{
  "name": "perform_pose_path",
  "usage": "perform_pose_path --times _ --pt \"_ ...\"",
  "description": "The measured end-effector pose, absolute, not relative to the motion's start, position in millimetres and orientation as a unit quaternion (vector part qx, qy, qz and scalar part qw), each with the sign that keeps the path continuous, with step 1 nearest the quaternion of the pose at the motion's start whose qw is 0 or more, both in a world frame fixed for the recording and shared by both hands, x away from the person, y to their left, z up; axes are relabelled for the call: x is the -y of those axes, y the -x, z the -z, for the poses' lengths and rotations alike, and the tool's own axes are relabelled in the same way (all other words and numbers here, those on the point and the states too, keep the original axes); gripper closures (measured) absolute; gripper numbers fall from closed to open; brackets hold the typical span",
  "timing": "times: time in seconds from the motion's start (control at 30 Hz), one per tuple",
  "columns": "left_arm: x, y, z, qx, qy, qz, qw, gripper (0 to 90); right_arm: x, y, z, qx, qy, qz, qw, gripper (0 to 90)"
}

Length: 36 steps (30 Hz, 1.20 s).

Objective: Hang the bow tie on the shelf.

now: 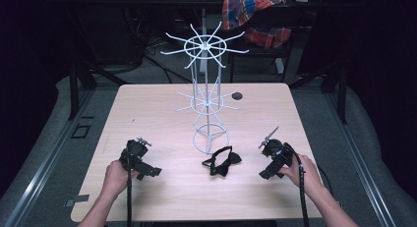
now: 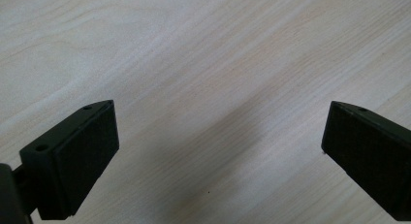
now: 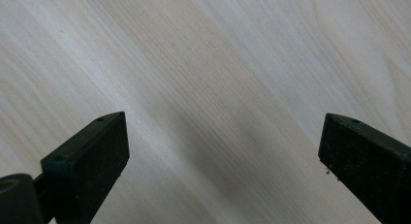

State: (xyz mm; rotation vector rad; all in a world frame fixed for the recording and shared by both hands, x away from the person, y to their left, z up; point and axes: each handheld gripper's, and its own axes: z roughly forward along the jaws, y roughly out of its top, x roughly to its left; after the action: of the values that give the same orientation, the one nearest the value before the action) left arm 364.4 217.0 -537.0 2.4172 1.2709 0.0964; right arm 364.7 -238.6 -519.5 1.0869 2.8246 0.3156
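A black bow tie [image 1: 222, 161] lies flat on the wooden table [image 1: 147, 109], just in front of the ring base of a white wire display rack [image 1: 206, 97] with two tiers of hooked arms. My left gripper [image 1: 139, 157] rests on the table to the tie's left, held by a hand. My right gripper [image 1: 273, 158] rests to the tie's right. In the left gripper view the gripper [image 2: 220, 132] is wide open over bare wood. The right gripper [image 3: 223, 141] is just as wide open above bare wood, nothing between its jaws.
A small dark round spot [image 1: 237, 95] marks the table behind the rack. A plaid cloth [image 1: 255, 15] hangs on a stand beyond the far edge. Black cables [image 1: 129, 197] trail from both grippers toward the near edge. Grey floor and metal rails flank the table.
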Motion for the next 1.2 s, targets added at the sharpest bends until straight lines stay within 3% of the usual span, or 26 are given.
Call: perform_pose_path --times 1.2 --pt "-224 -362 536 -0.457 -0.864 -0.040 0.207 0.0 200 -369 495 -0.911 -0.327 -0.248 0.042 0.0"
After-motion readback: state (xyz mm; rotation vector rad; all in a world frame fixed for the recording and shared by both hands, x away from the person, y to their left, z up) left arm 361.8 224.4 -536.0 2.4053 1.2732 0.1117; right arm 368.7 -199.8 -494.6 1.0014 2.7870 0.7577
